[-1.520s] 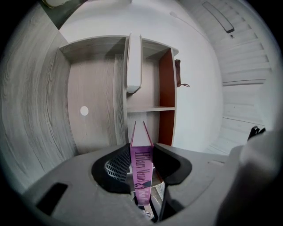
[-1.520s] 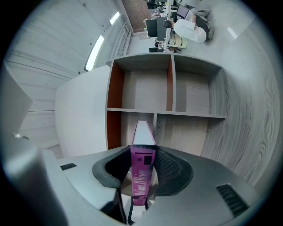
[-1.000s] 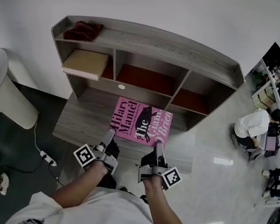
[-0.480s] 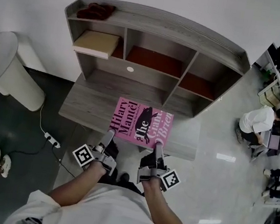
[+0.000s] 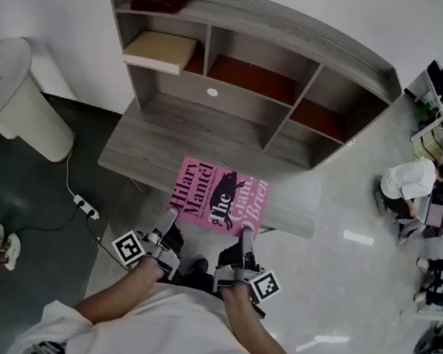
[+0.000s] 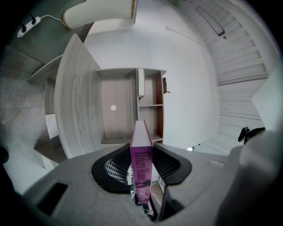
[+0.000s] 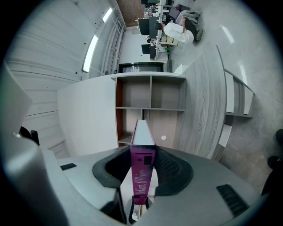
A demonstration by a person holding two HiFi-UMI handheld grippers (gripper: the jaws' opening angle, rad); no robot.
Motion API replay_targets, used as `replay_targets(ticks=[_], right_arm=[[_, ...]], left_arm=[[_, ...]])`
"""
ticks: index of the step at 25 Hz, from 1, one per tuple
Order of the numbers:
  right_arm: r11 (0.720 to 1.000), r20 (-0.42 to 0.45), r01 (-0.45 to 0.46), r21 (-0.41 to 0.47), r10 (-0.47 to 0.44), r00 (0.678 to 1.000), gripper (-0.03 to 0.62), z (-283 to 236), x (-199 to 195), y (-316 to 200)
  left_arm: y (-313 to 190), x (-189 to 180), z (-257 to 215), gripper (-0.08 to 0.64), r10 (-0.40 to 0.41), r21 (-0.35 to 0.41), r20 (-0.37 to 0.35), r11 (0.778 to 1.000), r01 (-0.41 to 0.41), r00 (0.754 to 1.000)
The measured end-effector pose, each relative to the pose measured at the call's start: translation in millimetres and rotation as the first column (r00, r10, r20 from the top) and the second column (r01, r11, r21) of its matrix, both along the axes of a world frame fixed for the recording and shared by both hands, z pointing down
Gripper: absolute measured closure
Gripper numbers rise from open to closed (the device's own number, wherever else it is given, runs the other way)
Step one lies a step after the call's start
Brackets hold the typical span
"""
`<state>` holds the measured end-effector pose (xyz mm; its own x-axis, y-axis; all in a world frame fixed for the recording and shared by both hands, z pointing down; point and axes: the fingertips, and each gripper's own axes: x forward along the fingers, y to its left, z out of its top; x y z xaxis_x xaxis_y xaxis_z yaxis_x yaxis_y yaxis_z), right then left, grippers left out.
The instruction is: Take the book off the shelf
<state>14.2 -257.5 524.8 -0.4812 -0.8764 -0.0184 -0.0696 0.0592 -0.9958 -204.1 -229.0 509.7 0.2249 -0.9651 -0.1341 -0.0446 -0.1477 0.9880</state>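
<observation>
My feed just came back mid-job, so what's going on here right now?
A person is holding the pink book flat with both grippers. The left gripper is clamped on the book's near left edge and the right gripper on its near right edge. The book is out of the shelf unit and sits over the front edge of the desk. I cannot tell whether it rests on the desk or is held just above it.

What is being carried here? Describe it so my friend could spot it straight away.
Start at the grey wood-grain shelf unit against the white wall and come down to the front edge of its desk. There a pink book, held level, is clamped by the left gripper and right gripper. It is the only bright pink thing in sight.
</observation>
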Motion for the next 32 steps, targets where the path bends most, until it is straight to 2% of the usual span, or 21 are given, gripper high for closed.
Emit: replay_targets(ticks=[16, 32], right_arm=[[0.999, -0.010, -0.030, -0.045, 0.030, 1.000, 0.436, 5.5, -1.0, 6.3], [1.000, 0.000, -0.023, -0.018, 0.023, 1.000, 0.437, 0.7, 0.8, 3.2]], left_arm=[[-4.5, -2.3, 4.9, 0.405, 0.049, -0.057, -0.010, 0.997, -0.049, 0.999], [-1.5, -1.9, 2.4, 0.405, 0.031, -0.038, 0.006, 0.999, -0.031, 1.000]])
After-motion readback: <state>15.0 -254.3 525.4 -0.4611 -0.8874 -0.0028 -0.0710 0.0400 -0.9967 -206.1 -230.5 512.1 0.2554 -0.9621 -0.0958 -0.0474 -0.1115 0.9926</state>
